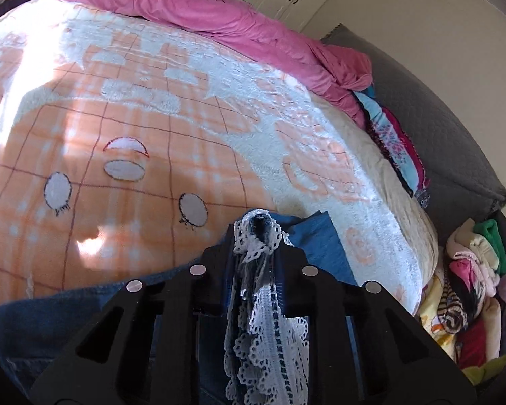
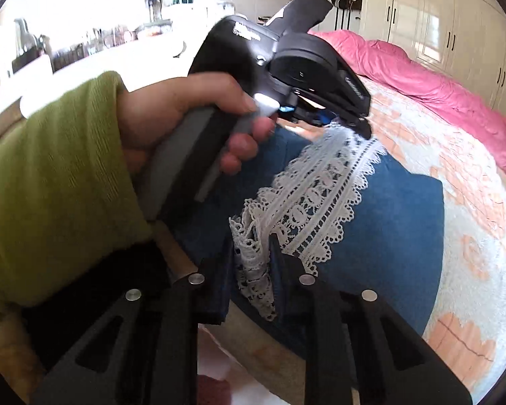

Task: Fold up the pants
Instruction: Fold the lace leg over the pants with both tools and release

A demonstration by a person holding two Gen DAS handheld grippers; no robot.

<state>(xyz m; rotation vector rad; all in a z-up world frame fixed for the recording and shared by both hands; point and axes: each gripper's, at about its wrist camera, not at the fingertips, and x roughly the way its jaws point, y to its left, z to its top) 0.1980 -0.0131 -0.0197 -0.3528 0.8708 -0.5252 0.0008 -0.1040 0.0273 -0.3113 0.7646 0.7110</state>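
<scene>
The pants (image 2: 388, 222) are blue denim with a white lace trim (image 2: 317, 199) along one end. They lie on the orange and white blanket (image 1: 185, 141) of the bed. My left gripper (image 1: 258, 236) is shut on the lace-trimmed edge (image 1: 263, 320); in the right wrist view it (image 2: 361, 125) holds the far end of the lace. My right gripper (image 2: 253, 260) is shut on the near end of the same lace edge. The lace band stretches between the two grippers, slightly lifted.
A pink quilt (image 1: 219, 20) lies bunched along the far side of the bed. Folded clothes (image 1: 398, 145) sit at the bed's right edge, beside a grey cushion (image 1: 438, 128). A pile of clothes (image 1: 472, 287) lies below on the right. White wardrobes (image 2: 455, 17) stand behind.
</scene>
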